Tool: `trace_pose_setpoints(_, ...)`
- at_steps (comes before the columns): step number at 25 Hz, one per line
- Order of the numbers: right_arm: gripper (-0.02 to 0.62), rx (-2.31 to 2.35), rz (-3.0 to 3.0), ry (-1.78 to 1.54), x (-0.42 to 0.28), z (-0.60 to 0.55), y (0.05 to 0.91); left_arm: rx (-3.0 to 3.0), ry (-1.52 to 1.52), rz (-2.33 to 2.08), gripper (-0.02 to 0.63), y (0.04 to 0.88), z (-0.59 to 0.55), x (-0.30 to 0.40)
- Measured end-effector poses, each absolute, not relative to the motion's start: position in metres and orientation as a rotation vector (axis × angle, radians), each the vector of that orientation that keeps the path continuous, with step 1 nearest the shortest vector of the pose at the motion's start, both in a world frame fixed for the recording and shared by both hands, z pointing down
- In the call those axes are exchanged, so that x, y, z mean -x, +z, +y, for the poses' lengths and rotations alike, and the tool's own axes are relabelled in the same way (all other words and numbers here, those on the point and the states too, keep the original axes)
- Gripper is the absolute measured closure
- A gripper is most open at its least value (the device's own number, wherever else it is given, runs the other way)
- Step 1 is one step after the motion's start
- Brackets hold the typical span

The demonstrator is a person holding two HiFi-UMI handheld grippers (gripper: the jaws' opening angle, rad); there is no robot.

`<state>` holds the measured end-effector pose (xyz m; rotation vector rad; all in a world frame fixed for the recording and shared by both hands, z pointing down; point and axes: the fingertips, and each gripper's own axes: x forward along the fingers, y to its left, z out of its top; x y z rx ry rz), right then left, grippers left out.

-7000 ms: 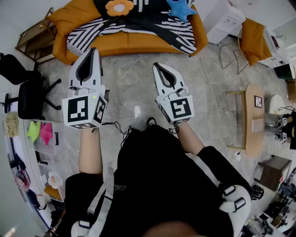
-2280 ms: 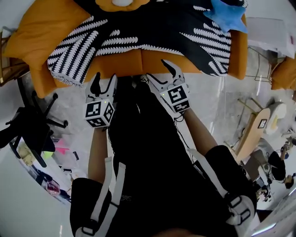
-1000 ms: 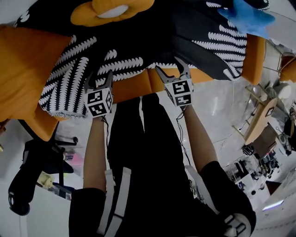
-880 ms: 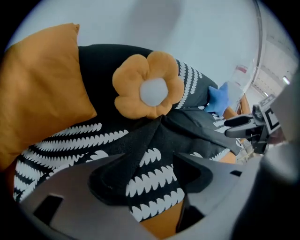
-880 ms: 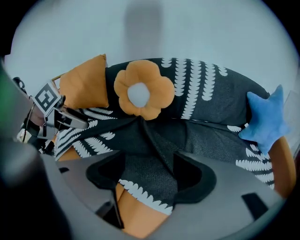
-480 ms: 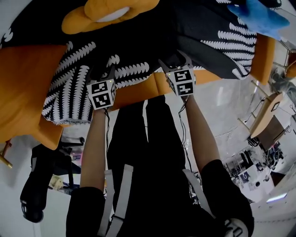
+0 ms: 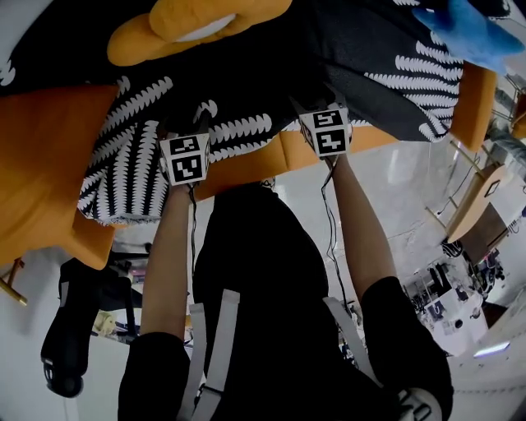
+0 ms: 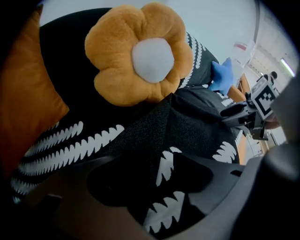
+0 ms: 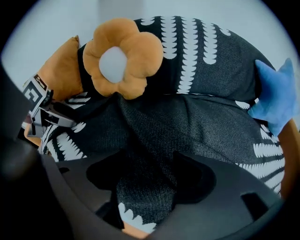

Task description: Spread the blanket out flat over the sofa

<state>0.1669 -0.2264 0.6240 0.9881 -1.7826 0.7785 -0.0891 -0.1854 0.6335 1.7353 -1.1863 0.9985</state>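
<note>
- Head view: the black blanket [image 7: 246, 74] with white leaf-like marks lies bunched and folded across the orange sofa [image 7: 41, 164], and one end hangs over the seat front at the left.
- An orange flower cushion [image 7: 189, 25] with a white centre lies on the blanket near the top, and a blue star cushion [image 7: 472, 33] lies at the upper right.
- The left gripper [image 7: 182, 125] and right gripper [image 7: 316, 100] both reach into the blanket's front edge, well apart. Each marker cube shows black-and-white square code patterns and no readable words.
- A black office chair [image 7: 74, 329] stands on the floor at the lower left.
- Left gripper view: the left gripper [image 8: 166, 180] has its jaws closed onto a fold of blanket [image 8: 187, 122], with white leaf marks showing in the narrow gap.
- The flower cushion [image 8: 140, 56] rests on the blanket just beyond. The right gripper [image 8: 229, 112] shows at the right with its coded cube.
- Right gripper view: the right gripper [image 9: 147, 180] pinches a gathered fold of the blanket [image 9: 197, 126], with a strip of orange sofa [image 9: 138, 233] beneath.
- The left gripper [image 9: 61, 119] shows at the left, and the star cushion [image 9: 274, 98] at the right.
</note>
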Motion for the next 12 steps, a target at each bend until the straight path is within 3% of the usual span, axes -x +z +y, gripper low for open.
trace_pose_setpoints(9,0.346,-1.033,-1.71,0.832,-0.179,-0.225,0.645,-1.723,1.049,-1.168,0.328,0.651,-0.19,0.094)
trace_pose_setpoints(12,0.443,-1.061,-1.69,0.862,-0.176,-0.218,0.646,-1.741,1.045,-1.186,0.336,0.648,-0.188,0.103)
